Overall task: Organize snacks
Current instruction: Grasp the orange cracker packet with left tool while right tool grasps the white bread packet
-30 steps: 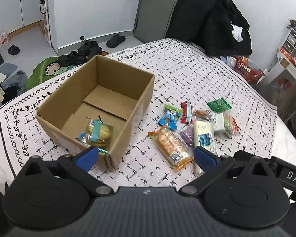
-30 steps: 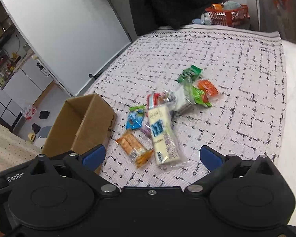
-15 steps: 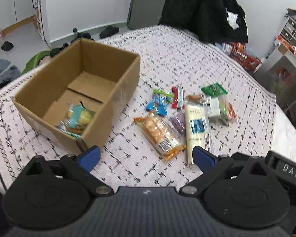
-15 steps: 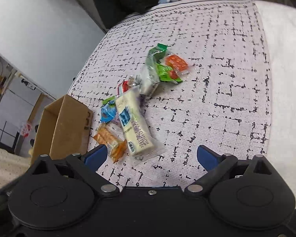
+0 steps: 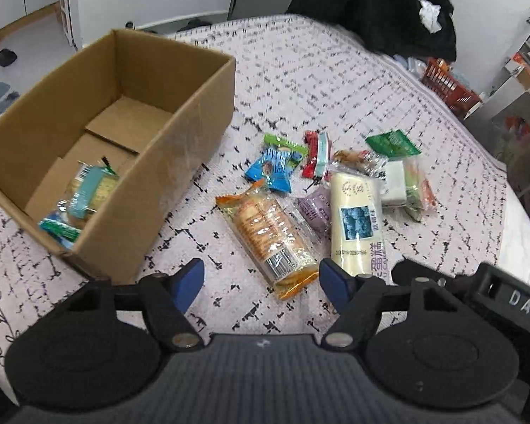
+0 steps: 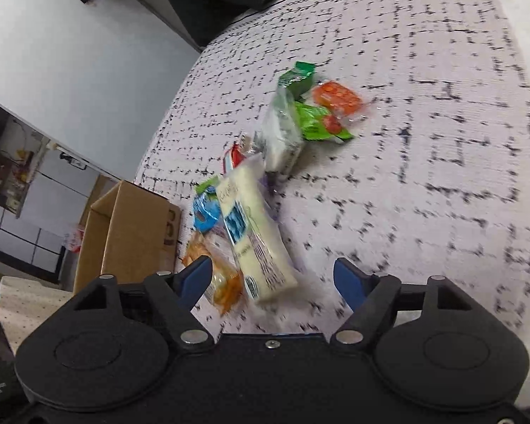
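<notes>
Closing but gripping nothing, left gripper [image 5: 261, 277] jaws straddle the cracker pack [image 5: 270, 235]; right gripper [image 6: 270, 281] jaws, likewise empty, flank the white bar [image 6: 256, 236].

Open brown cardboard box [image 5: 190, 113] sits on the patterned bed cover [image 5: 335, 81], toward its left side, flaps folded in. Inside, at the near end, a few packets [image 5: 84, 194]: teal-and-yellow one on top, green-edged one under it. Loose pile just right of the box, toward the middle of the cover. Clear cracker pack with orange ends [image 5: 270, 235], flat, diagonal, nearest the box. Long white bar with blue picture [image 5: 356, 217] flat beside it, overlapping a small purple packet [image 5: 314, 208]. Blue packet [image 5: 274, 168] and red-white stick [image 5: 315, 155] farther back. Green packet [image 5: 392, 143] and white block in clear wrap [image 5: 395, 180] at the far right of the pile; orange-dotted pack [image 6: 337, 97] beyond them.
</notes>
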The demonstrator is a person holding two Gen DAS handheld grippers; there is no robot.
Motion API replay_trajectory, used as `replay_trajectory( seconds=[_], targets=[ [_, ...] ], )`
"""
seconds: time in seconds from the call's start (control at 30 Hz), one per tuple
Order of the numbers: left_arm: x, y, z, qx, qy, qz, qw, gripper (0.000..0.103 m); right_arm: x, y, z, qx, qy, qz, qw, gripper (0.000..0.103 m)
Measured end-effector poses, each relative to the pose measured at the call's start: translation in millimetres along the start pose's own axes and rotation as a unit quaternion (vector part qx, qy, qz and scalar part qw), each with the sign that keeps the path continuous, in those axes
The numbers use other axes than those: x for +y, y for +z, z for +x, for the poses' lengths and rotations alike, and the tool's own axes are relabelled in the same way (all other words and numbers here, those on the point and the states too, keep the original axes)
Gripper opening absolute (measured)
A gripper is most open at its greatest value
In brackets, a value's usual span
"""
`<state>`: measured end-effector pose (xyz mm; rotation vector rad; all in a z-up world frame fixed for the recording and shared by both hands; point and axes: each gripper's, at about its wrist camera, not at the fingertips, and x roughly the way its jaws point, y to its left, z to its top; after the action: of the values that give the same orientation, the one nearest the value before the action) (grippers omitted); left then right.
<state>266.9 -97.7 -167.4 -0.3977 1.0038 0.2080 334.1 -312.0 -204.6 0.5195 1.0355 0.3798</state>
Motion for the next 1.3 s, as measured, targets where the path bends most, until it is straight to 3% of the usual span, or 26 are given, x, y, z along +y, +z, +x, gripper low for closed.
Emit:
replay_trajectory(
  seconds=[0.1, 0.23, 0.53, 0.67, 0.77, 0.93, 1.3],
  targets=[
    [-3.7, 5.4, 11.7, 0.004, 0.001, -0.002, 1.0, 0.065, -1.4, 8.1, 13.0, 0.002, 0.012, 0.003, 1.0, 0.072],
    [-7.2, 11.9, 26.0, 0.012, 0.001, -0.006, 0.9999, 0.062, -2.9, 16.6, 32.0, 0.016, 0.006, -0.001, 1.0, 0.06],
    [-7.9, 22.1, 53.8, 0.035, 0.004, -0.021, 0.9991, 0.057, -13.8, 20.4, 47.5, 0.032, 0.04, 0.03, 0.998, 0.052],
    [-6.1, 22.6, 63.2, 0.05, 0.006, -0.034, 0.9982, 0.051, -10.1, 20.6, 55.0, 0.036, 0.043, 0.02, 0.998, 0.051],
    [-8.8, 22.6, 63.4, 0.05, 0.013, -0.028, 0.9983, 0.043, -9.4, 21.3, 59.9, 0.037, 0.039, 0.012, 0.998, 0.042],
    [-11.8, 23.7, 53.0, 0.047, 0.012, -0.016, 0.9987, 0.039, -9.7, 21.1, 61.9, 0.041, 0.06, 0.017, 0.997, 0.029],
    [-1.1, 34.5, -5.1, -0.016, 0.0, 0.002, 0.9999, 0.038, 1.7, 18.3, 29.4, -0.002, 0.063, -0.001, 0.998, 0.026]
  ],
)
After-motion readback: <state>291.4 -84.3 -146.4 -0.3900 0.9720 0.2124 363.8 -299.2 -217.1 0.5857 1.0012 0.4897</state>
